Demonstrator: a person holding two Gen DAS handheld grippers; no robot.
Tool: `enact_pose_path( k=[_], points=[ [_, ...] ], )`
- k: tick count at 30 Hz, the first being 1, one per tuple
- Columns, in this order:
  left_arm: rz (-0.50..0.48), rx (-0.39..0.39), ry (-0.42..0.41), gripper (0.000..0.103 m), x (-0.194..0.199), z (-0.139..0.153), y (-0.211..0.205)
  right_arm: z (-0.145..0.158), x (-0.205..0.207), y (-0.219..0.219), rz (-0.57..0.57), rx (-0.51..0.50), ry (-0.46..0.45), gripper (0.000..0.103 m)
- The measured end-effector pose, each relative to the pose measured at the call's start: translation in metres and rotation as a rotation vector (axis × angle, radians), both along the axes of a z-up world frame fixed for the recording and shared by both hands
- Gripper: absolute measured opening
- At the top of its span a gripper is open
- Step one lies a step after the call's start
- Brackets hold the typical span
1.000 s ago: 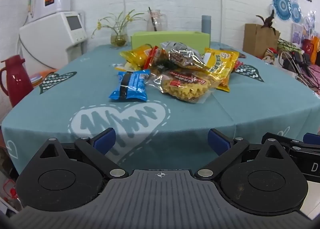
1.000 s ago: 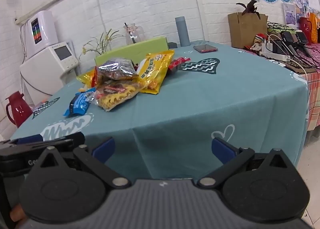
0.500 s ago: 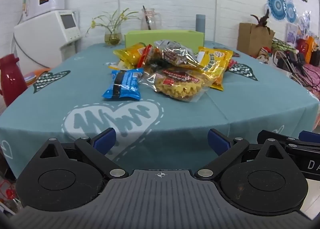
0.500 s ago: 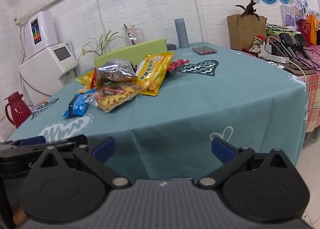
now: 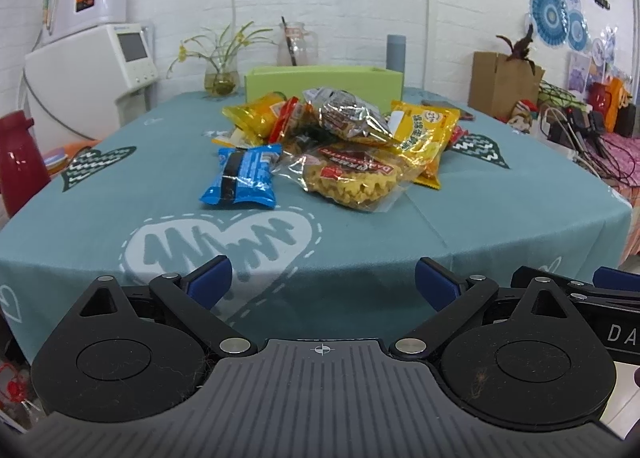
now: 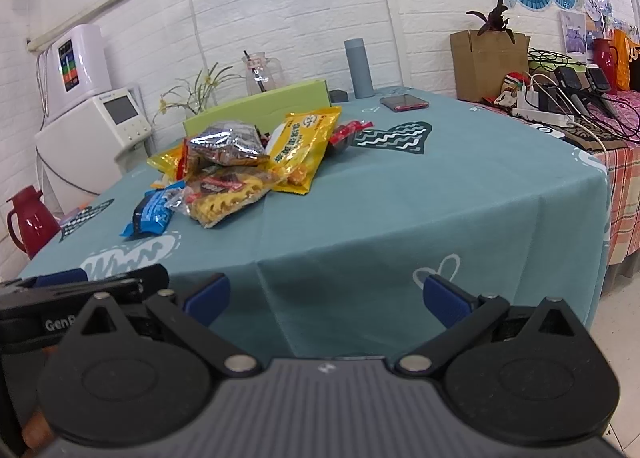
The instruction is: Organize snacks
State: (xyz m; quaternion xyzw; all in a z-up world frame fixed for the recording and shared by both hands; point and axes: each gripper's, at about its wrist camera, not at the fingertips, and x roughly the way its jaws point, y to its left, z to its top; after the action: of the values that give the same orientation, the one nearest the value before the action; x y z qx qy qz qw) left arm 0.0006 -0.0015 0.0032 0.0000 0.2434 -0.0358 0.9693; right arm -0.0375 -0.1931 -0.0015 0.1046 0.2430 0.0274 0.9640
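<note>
A heap of snack packs lies mid-table on the teal cloth (image 5: 500,210): a blue pack (image 5: 242,180) at its near left, a clear bag of yellow wavy crackers (image 5: 352,178), a silver bag (image 5: 348,118) on top, a yellow bag (image 5: 424,134) on the right, another yellow-orange one (image 5: 256,114) at the back left. Behind the heap stands a light green box (image 5: 320,80). My left gripper (image 5: 320,284) hangs open at the table's near edge, well short of the snacks. My right gripper (image 6: 326,296) is open too, off the near corner, with the heap (image 6: 240,166) to its far left.
At the left are a red jug (image 5: 18,162) and a white water dispenser (image 5: 92,70). A flower vase (image 5: 218,78), a glass pitcher (image 5: 296,46) and a grey bottle (image 6: 358,68) stand at the back. A phone (image 6: 404,101) lies on the cloth. Cables and chargers (image 6: 560,98) crowd the right side table.
Both grippers have drifted a little closer to the table, so the snack heap looks slightly larger. Their jaws stay as wide as before and nothing on the table has moved.
</note>
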Motion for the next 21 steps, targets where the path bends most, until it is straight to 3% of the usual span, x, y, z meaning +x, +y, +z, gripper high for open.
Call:
enact_pose_path(
  k=[10, 15, 21],
  points=[
    [0.005, -0.007, -0.002, 0.088, -0.001, 0.000, 0.001, 0.001, 0.000, -0.001, 0.000, -0.001, 0.004, 0.102],
    [0.063, -0.038, -0.037, 0.088, -0.004, 0.003, 0.010, -0.002, 0.002, 0.000, -0.003, -0.003, 0.014, 0.102],
    [0.059, -0.055, -0.014, 0.088, -0.002, 0.002, 0.013, -0.003, 0.003, 0.003, 0.004, -0.012, 0.013, 0.102]
  ],
)
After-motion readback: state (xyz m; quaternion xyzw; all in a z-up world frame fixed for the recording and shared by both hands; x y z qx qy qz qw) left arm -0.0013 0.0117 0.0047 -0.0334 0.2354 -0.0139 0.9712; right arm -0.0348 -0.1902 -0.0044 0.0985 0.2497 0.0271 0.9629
